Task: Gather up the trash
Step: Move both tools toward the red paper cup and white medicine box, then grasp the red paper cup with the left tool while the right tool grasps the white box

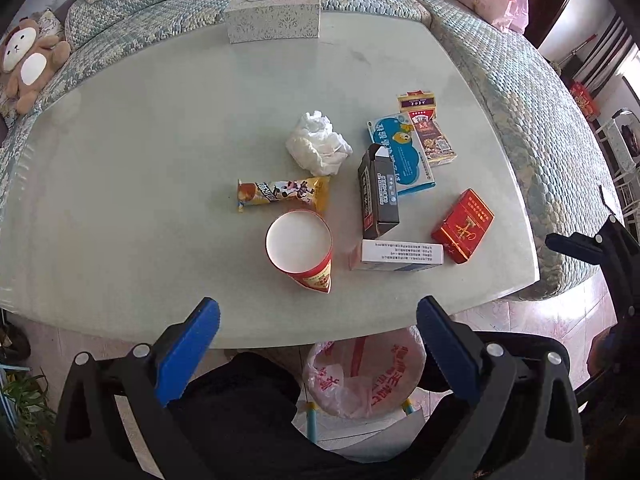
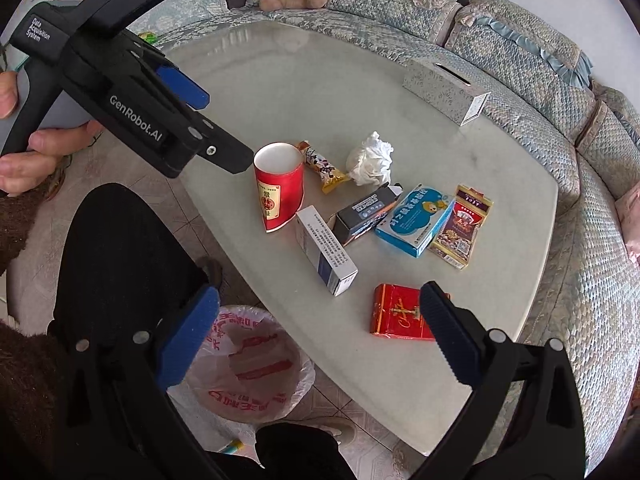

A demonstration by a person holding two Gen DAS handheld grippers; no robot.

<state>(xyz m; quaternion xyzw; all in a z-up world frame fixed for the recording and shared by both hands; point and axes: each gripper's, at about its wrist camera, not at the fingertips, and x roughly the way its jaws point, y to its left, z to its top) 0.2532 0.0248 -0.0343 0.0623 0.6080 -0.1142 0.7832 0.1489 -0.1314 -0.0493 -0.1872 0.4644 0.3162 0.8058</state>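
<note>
Trash lies on a pale table point(image 1: 140, 152): a red paper cup point(image 1: 300, 250) upright, a yellow snack wrapper point(image 1: 282, 193), a crumpled tissue point(image 1: 318, 142), a black box point(image 1: 376, 194), a white box point(image 1: 400, 256), a blue box point(image 1: 402, 152), a card pack point(image 1: 430, 132) and a red cigarette pack point(image 1: 462, 226). My left gripper point(image 1: 316, 320) is open and empty, above the table's near edge before the cup. My right gripper point(image 2: 320, 308) is open and empty; its right finger overlaps the red pack point(image 2: 394, 314). A bin with a plastic liner point(image 2: 248, 368) stands on the floor below the table.
A patterned tissue box point(image 1: 274, 20) stands at the table's far edge. A quilted sofa point(image 1: 520, 80) wraps around the table, with a plush bear point(image 1: 28, 64) on it. The person's legs in black point(image 2: 116, 248) are beside the bin.
</note>
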